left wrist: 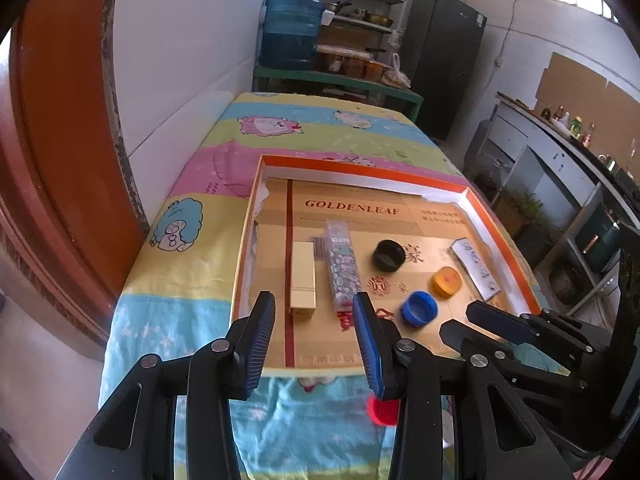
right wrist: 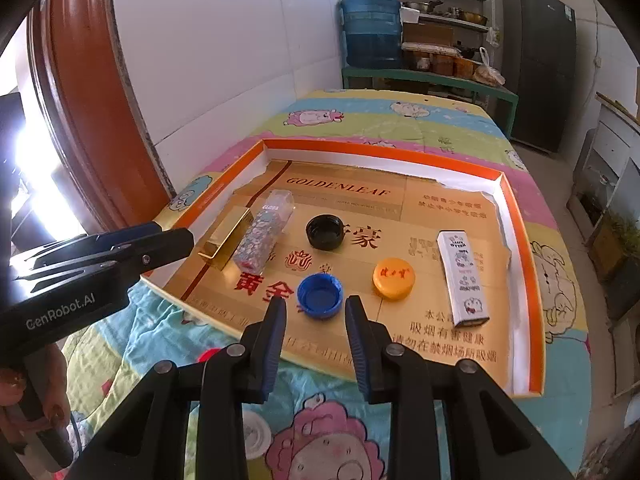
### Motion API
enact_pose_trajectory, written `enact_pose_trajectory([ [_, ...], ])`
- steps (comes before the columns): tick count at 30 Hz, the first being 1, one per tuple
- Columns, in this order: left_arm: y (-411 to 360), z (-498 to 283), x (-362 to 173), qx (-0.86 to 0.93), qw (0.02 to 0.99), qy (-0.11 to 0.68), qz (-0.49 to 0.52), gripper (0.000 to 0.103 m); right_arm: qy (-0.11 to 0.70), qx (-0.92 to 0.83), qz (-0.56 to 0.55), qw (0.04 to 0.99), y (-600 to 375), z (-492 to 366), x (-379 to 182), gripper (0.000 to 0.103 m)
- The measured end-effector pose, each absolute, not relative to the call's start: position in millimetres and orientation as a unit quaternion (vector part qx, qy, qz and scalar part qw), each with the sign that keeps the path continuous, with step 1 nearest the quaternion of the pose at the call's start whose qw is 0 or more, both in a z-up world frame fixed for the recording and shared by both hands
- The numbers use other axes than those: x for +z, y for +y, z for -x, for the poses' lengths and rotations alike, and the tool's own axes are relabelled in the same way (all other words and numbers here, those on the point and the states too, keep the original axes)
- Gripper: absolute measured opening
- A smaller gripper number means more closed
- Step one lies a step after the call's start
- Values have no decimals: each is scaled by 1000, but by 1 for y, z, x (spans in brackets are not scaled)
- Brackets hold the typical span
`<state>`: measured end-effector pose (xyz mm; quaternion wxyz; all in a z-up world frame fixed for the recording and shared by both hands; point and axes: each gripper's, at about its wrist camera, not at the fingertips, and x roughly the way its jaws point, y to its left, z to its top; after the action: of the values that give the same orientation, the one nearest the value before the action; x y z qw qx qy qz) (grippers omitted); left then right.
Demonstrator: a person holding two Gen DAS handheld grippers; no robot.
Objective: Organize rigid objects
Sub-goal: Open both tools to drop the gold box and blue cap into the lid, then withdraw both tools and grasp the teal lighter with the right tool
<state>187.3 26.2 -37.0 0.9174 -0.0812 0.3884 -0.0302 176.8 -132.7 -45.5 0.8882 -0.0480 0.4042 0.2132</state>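
Orange-rimmed tray [right wrist: 534, 280] holds blue cap [right wrist: 320, 294]; right gripper [right wrist: 316, 312] hovers near it, jaws parted, empty (left gripper [left wrist: 316, 308] likewise). Centre cap between pads before closing.

From my right gripper [right wrist: 316, 312], whose jaws stand apart with nothing between them, I look down into an orange-rimmed tray [right wrist: 534, 280] on a cartoon-print bedspread [right wrist: 400, 120]. A blue bottle cap [right wrist: 320, 294] lies open side up just beyond the fingertips at twelve o'clock. From that cap, a black cap [right wrist: 325, 232] sits further at twelve, an orange cap [right wrist: 394, 279] at three, and a white printed box [right wrist: 464, 280] beyond it. A gold box [right wrist: 226, 242] and a glittery clear box [right wrist: 262, 236] lie touching at ten o'clock. My left gripper [right wrist: 172, 240] reaches in at nine o'clock.
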Motion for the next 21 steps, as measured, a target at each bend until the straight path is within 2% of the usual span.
enact_pose_trajectory([
  [21, 19, -127, -15, -51, 922, 376, 76, 41, 391, 206, 49, 896, -140, -127, -20, 31],
])
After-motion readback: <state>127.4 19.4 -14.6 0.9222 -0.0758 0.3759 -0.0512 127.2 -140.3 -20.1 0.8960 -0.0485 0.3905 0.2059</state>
